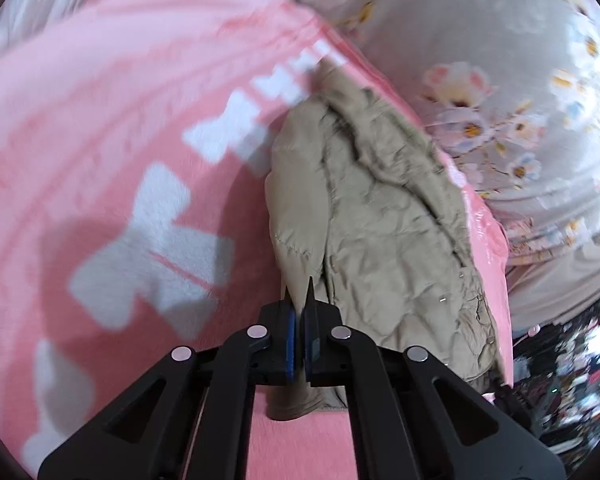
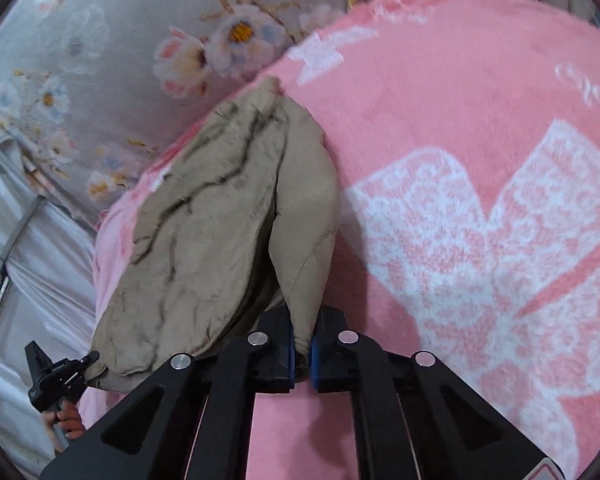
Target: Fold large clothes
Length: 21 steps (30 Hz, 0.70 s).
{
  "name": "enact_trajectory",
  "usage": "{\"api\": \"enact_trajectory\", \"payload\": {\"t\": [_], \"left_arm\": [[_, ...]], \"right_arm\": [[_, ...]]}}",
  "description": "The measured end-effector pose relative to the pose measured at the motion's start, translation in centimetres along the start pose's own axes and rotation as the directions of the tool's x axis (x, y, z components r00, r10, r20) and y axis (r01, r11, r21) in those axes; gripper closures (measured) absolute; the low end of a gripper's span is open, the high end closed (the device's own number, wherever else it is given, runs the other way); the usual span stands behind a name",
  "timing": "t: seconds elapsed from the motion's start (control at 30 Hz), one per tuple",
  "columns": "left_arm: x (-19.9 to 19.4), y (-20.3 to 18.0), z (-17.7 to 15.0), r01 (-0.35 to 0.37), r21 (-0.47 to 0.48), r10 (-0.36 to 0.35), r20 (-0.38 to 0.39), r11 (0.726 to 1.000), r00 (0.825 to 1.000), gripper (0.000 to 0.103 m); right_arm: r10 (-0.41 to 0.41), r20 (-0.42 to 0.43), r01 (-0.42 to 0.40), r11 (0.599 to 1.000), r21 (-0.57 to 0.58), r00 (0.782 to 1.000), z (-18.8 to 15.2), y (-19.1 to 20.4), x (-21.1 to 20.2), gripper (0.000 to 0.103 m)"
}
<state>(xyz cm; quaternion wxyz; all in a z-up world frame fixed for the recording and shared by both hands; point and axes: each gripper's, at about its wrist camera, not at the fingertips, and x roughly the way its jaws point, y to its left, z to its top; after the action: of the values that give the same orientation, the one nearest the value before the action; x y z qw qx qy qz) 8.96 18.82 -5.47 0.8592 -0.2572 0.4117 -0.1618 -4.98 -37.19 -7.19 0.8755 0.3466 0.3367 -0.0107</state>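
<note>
Left wrist view. The left gripper (image 1: 299, 300) sits at lower centre, its jaws pressed nearly together with a fold of the khaki jacket (image 1: 384, 224) rising between the tips; whether the cloth is pinched cannot be told for certain here. The jacket, quilted and creased, lies folded lengthwise from centre to lower right of the frame, on a pink blanket (image 1: 112, 120) patterned with white shapes. The blanket fills the left and centre; its edge runs diagonally just beyond the jacket. A grey floral sheet (image 1: 480, 92) fills the upper right. Dark, blurred clutter (image 1: 572, 360) shows at the lower right margin. The image is motion-blurred in the upper half.

Right wrist view. The right gripper (image 2: 303, 344) sits at lower centre, its jaws pinching a smooth puffed end of the jacket (image 2: 204, 220), which stretches from the jaws to upper centre and lower left. The blanket (image 2: 460, 120) occupies the right and centre, with a large white motif. The floral sheet (image 2: 100, 60) fills the upper left; grey plain fabric (image 2: 40, 260) lies at the left edge. At lower left, the left gripper (image 2: 90, 359) touches the jacket's lower corner, held by a hand (image 2: 66, 420); its jaw state is too small to tell there.
</note>
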Motion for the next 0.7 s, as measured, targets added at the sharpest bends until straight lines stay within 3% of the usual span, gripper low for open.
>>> {"api": "enact_trajectory", "payload": {"t": [0.13,0.23,0.4,0.53,0.7], "left_arm": [[-6.9,-1.1,-1.3,0.044,0.067,-0.050,0.084,0.997,0.995,0.102],[-12.5,-1.1,-2.0,0.095,0.062,-0.103,0.149,0.994,0.983,0.102],[-18.5,-2.8,-0.2,0.159,0.091,-0.178,0.263,0.983,0.948,0.102],[-16.7,-6.6,4.5,0.093,0.154,-0.137,0.302,0.984,0.943,0.102],[-8.1,-10.4,11.0,-0.125,0.185,0.062,0.316,0.975,0.947,0.101]], "right_arm": [[0.039,0.079,-0.032,0.996,-0.087,0.996,-1.2,2.5,-6.1,0.099],[0.088,0.152,-0.066,0.988,-0.141,0.984,-2.2,4.1,-11.9,0.099],[0.197,0.281,-0.145,0.970,-0.196,0.939,0.2,7.1,-18.3,0.099],[0.220,0.328,-0.144,0.960,-0.240,0.919,5.0,9.9,-16.7,0.099],[0.123,0.293,-0.072,0.982,-0.176,0.948,12.6,11.0,-6.8,0.099]]}}
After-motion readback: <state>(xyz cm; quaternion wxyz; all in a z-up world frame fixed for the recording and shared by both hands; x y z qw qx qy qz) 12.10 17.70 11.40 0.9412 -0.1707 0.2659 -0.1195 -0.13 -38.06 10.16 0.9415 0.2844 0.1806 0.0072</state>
